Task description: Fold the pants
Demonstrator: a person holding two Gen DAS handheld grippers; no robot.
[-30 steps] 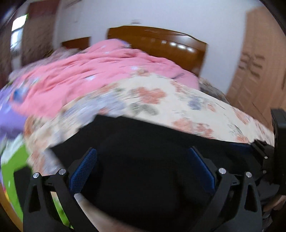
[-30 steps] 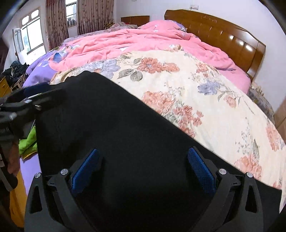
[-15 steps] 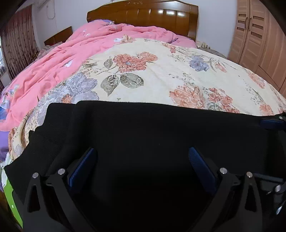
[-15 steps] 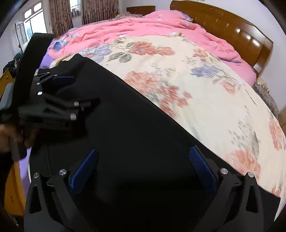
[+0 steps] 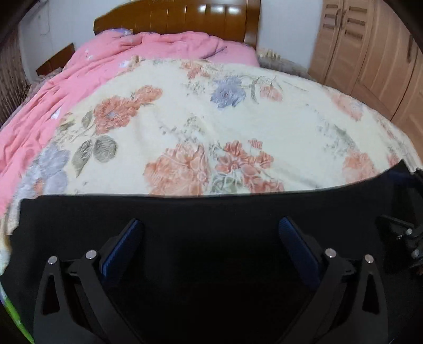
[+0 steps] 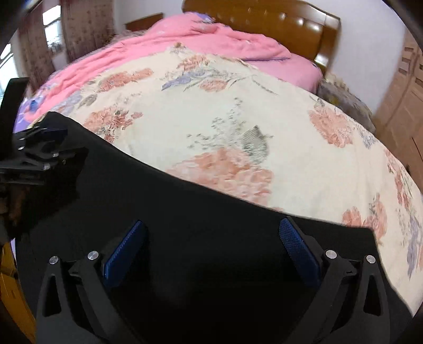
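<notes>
Black pants (image 5: 211,211) lie spread flat across the near part of a floral bedspread (image 5: 211,119), their far edge running nearly straight from side to side. My left gripper (image 5: 210,222) hovers over the dark cloth, open, with its blue pads (image 5: 120,248) wide apart and nothing pinched between them. My right gripper (image 6: 211,223) is open in the same way above the pants (image 6: 185,211). Each gripper shows in the other's view: the right one (image 5: 404,232) at the far right, the left one (image 6: 39,150) at the far left with a hand behind it.
A bunched pink quilt (image 5: 79,66) covers the far and left side of the bed below a wooden headboard (image 5: 185,18). A wooden wardrobe (image 5: 370,53) stands to the right. Curtains and a window (image 6: 53,34) are at the left.
Both grippers have swung to face up the bed. The pants' far edge, slanted and bunched before, now lies straight on the bedspread. Both grippers have stayed open.
</notes>
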